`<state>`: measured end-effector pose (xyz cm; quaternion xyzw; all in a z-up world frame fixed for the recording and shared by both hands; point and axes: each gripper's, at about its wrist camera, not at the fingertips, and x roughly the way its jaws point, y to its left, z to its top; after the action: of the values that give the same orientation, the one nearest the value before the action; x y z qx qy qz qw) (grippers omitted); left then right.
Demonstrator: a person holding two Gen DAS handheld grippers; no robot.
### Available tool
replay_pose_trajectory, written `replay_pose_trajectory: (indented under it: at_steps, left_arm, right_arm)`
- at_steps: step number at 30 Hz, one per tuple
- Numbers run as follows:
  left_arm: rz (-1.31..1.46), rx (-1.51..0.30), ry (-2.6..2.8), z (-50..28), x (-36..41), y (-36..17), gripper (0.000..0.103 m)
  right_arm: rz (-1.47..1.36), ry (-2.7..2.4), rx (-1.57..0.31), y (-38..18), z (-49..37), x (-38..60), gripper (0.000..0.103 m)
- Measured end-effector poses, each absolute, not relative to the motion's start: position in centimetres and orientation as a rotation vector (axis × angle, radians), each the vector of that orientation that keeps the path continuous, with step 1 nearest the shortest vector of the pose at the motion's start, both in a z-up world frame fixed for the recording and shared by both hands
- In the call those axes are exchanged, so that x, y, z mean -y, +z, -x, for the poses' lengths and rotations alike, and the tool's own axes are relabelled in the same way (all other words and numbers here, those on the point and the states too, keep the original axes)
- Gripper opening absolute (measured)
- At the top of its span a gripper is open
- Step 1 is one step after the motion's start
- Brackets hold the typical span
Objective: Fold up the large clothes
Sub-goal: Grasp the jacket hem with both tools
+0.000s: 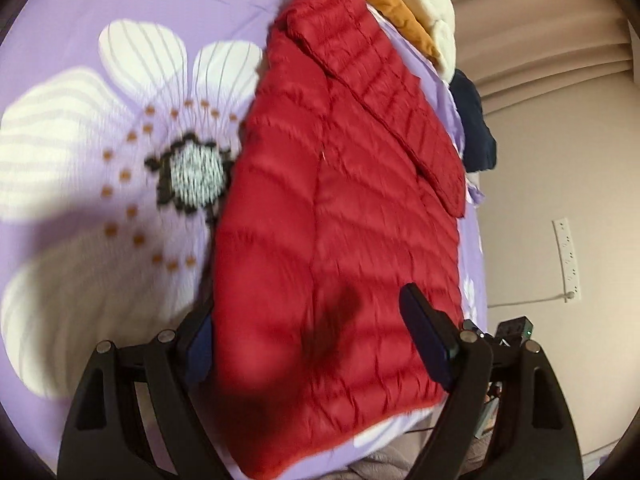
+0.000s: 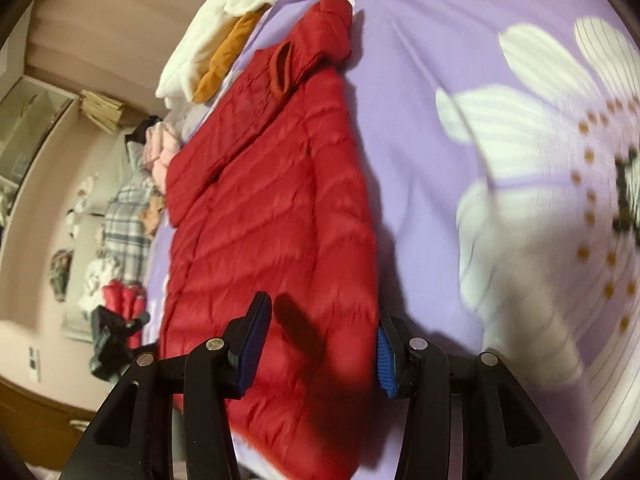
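On the purple floral bedsheet [image 1: 100, 8], the red puffer jacket [image 1: 340, 200] lay flat for folding, its hem at 6 o'clock between both released claws, the left gripper [image 1: 326, 344] and the right gripper [image 2: 316, 344].

I count one red puffer jacket [image 1: 340, 200] on one purple bedsheet [image 1: 120, 20], one white fleece [image 1: 424, 0], one orange garment [image 1: 396, 16], and my two tools: left [image 1: 316, 344], right [image 2: 320, 344].

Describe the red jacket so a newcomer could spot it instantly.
Find the bed with the purple sheet printed with big white flowers. The red jacket lies flat on it, near the bed's edge, one sleeve folded across its body. It is the only quilted, shiny red garment; the neighbours heaped beyond its collar are a white fleece and an orange piece.
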<state>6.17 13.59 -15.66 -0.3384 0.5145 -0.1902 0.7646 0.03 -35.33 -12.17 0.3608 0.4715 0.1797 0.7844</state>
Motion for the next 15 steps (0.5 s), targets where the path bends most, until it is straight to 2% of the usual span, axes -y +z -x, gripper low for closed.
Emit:
replay_pose_trajectory:
  at_steps: [11, 13, 15]
  left_arm:
    - [0.765, -1.141, -0.467, -3.9, -11.8, -16.3, 0.082]
    - [0.773, -1.147, -0.461, -4.4, -11.6, -16.3, 0.076]
    - [0.744, -1.168, -0.456, -4.7, -11.0, -16.3, 0.055]
  right_arm:
    - [-0.843, 0.441, -1.02, -12.6, 1.2, 33.9, 0.047]
    - [-0.833, 0.437, -1.015, -12.5, 1.1, 33.8, 0.047]
    - [-0.794, 0.415, -1.01, -12.2, 1.1, 33.4, 0.043]
